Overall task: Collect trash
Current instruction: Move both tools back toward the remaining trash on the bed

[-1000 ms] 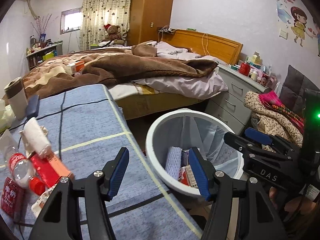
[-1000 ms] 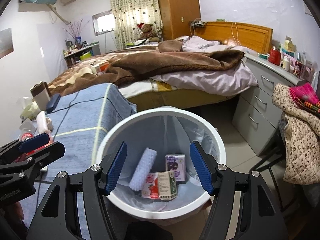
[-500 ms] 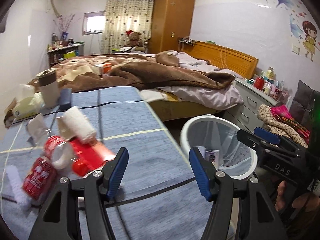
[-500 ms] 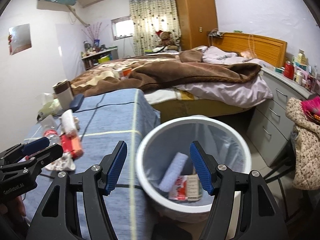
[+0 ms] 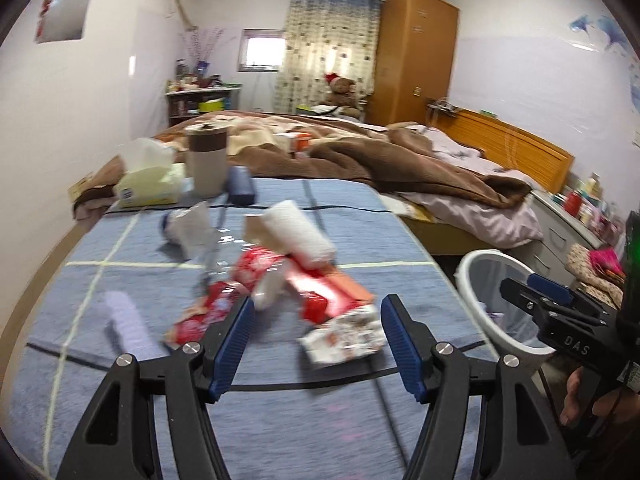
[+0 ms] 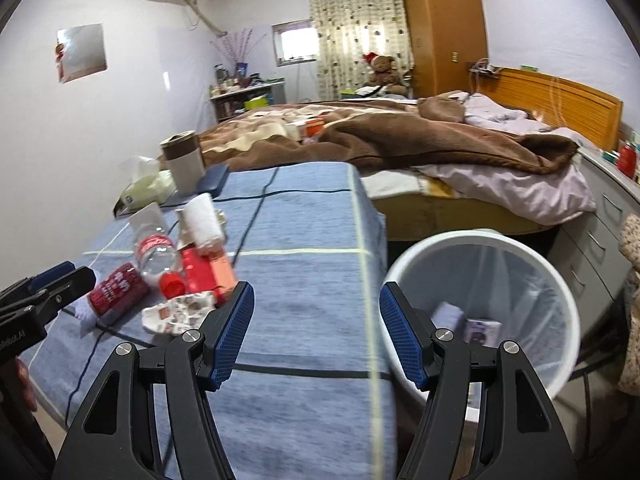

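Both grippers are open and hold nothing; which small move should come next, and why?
Probably ease the left gripper forward onto the crumpled wrapper lying just ahead of its open jaws; the trash pile is nearest it, and the bin stands beside the table.

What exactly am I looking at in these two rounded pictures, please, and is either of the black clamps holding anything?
Each clamp is a hand-held gripper with a fisheye camera looking along its blue fingers; a person holds one in each hand. One picture is from the left gripper, the other from the right gripper. Both are open and empty. On the blue cloth-covered table lies a pile of trash: a plastic bottle, red packets, a white roll and a crumpled wrapper. Beside the table stands a white bin with a few items inside.
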Demonstrator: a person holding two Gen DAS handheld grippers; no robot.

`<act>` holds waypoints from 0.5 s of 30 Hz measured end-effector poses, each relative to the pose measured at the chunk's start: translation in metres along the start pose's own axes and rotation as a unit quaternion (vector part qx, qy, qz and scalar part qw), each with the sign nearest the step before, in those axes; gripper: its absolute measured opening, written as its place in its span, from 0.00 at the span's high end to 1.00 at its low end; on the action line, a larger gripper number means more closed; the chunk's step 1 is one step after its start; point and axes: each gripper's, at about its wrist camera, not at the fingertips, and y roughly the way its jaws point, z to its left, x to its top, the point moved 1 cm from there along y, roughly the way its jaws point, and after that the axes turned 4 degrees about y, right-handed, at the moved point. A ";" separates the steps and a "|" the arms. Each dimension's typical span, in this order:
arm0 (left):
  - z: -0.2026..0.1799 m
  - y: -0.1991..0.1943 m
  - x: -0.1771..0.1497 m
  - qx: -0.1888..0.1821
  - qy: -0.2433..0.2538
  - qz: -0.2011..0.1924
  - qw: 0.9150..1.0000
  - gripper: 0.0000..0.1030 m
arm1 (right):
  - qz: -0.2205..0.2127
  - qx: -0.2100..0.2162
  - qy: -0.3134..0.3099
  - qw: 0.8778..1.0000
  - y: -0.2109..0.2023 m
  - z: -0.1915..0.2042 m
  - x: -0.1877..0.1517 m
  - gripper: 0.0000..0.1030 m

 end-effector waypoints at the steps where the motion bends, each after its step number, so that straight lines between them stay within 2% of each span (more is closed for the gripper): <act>1: 0.008 -0.001 -0.002 0.007 -0.006 0.000 1.000 0.34 | 0.001 0.003 -0.001 1.000 0.000 0.003 -0.001 0.35; 5: 0.033 -0.005 -0.011 0.028 -0.023 0.004 0.999 0.34 | 0.013 0.021 -0.010 1.000 0.009 0.018 -0.003 0.35; 11: 0.071 -0.005 -0.024 0.063 -0.054 0.021 0.996 0.34 | 0.055 0.060 -0.018 0.997 0.030 0.047 -0.016 0.35; 15: 0.096 -0.002 -0.034 0.086 -0.072 0.038 0.993 0.34 | 0.077 0.065 0.002 0.995 0.040 0.057 -0.026 0.35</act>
